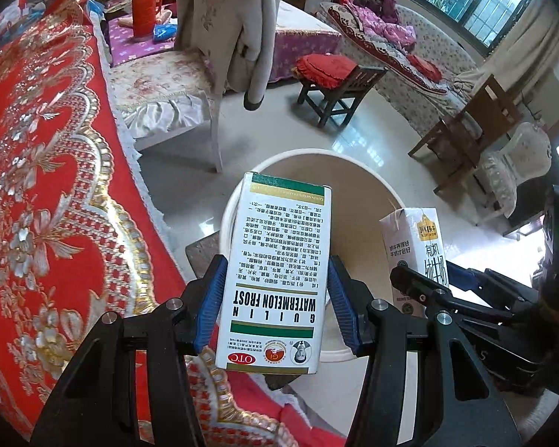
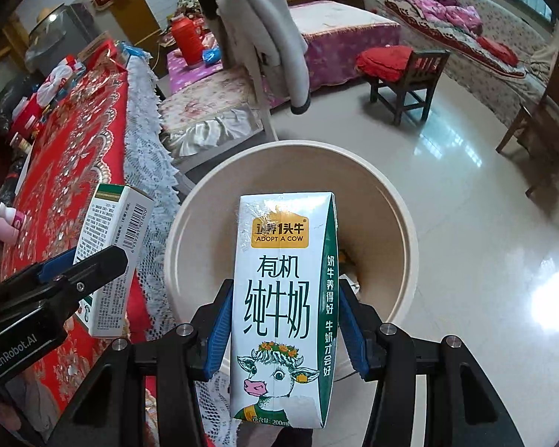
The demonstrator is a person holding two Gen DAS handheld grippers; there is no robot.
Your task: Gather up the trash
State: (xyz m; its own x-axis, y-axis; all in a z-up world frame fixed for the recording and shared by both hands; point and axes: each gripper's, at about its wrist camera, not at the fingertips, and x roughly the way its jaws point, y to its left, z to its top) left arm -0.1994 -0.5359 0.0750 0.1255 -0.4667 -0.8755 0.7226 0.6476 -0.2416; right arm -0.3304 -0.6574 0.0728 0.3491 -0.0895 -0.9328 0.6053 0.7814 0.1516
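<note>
My left gripper (image 1: pixel 275 298) is clamped on a white and green medicine box (image 1: pixel 279 275); both blue pads (image 1: pixel 210 298) press its long sides. I hold the box over the near rim of a cream waste bin (image 1: pixel 369 175) that stands on the pale tiled floor (image 1: pixel 287 126).

My right gripper (image 2: pixel 285 320) is clamped on a white and green milk carton (image 2: pixel 283 305), its blue pads (image 2: pixel 220 327) against the carton's sides. The carton hangs over the bin's open mouth.

The two items are held side by side, near each other but apart. A table with a red patterned cloth (image 1: pixel 48 186) lies just left of the bin. A chair (image 1: pixel 175 85) draped with a pale coat (image 1: pixel 242 29) stands beyond.
</note>
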